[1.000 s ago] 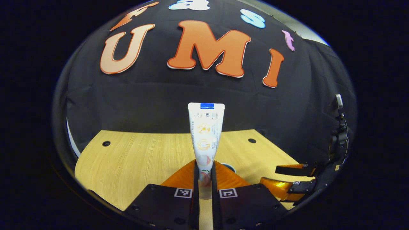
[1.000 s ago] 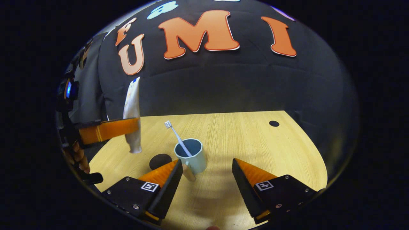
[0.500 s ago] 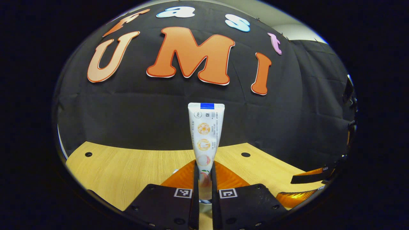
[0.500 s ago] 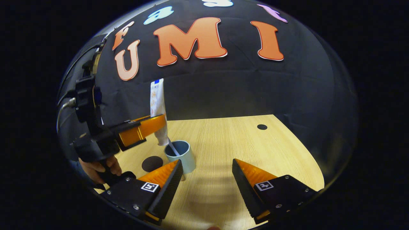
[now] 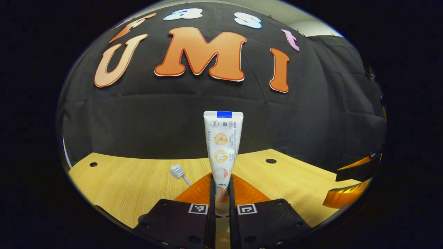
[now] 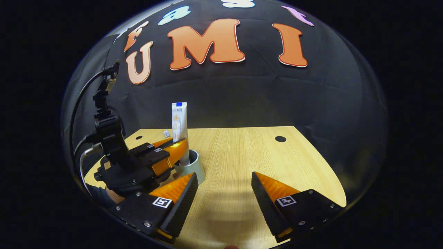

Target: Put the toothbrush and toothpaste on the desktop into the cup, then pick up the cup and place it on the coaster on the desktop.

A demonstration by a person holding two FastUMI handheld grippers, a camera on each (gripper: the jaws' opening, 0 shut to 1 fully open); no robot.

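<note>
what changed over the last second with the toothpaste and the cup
The left tool carried the toothpaste from beside the cup to over it and lowered it, so its bottom end now dips into the cup next to the toothbrush. Unchanged: the left tool's grip on the tube, the right tool open and idle, and the cup on the desktop.

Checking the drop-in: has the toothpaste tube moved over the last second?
Yes. The toothpaste tube has gone down and rightward to the cup, lower end now inside, clamped by the left gripper.
</note>
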